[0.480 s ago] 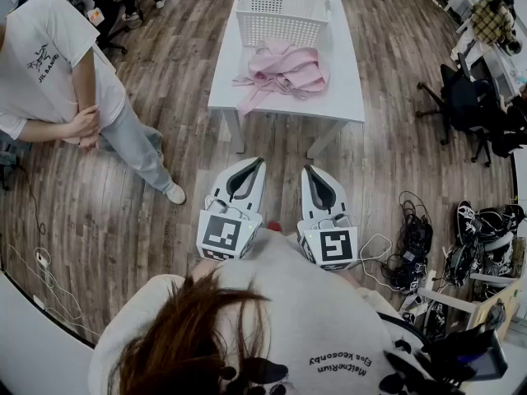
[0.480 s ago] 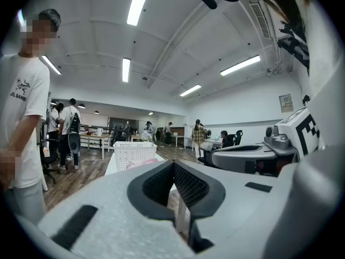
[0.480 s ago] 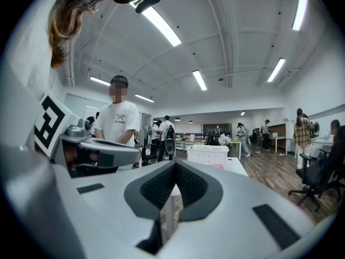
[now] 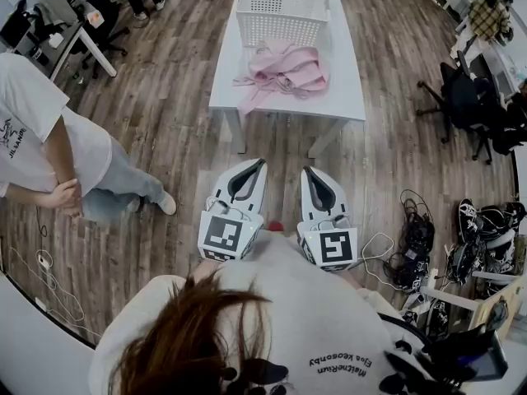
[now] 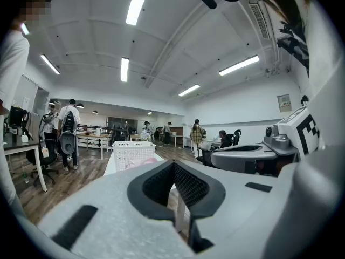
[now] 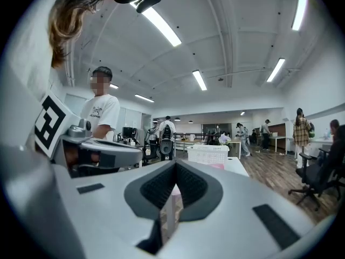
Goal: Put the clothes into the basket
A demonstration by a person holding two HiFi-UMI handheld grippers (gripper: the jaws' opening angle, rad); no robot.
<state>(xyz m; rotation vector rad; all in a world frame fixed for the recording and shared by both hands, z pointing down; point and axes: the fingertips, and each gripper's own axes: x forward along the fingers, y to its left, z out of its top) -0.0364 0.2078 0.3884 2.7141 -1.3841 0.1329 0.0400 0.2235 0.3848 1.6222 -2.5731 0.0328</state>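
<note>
Zero clothes in the basket so far: pink clothes heaped on the table just beside it; left gripper and right gripper well short, fingers closed, holding nothing, whole task left

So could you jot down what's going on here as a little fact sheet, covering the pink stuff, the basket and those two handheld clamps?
Clothes: crumpled pink fabric clothes, heaped on the table, outside the basket
Basket: white perforated plastic basket, at the table's far end, just behind the clothes
Table: white rectangular table on a wooden floor
Left gripper: shut, empty, short of the table
Right gripper: shut, empty, beside the left one
Bystander: person in a white T-shirt, standing at left
</note>
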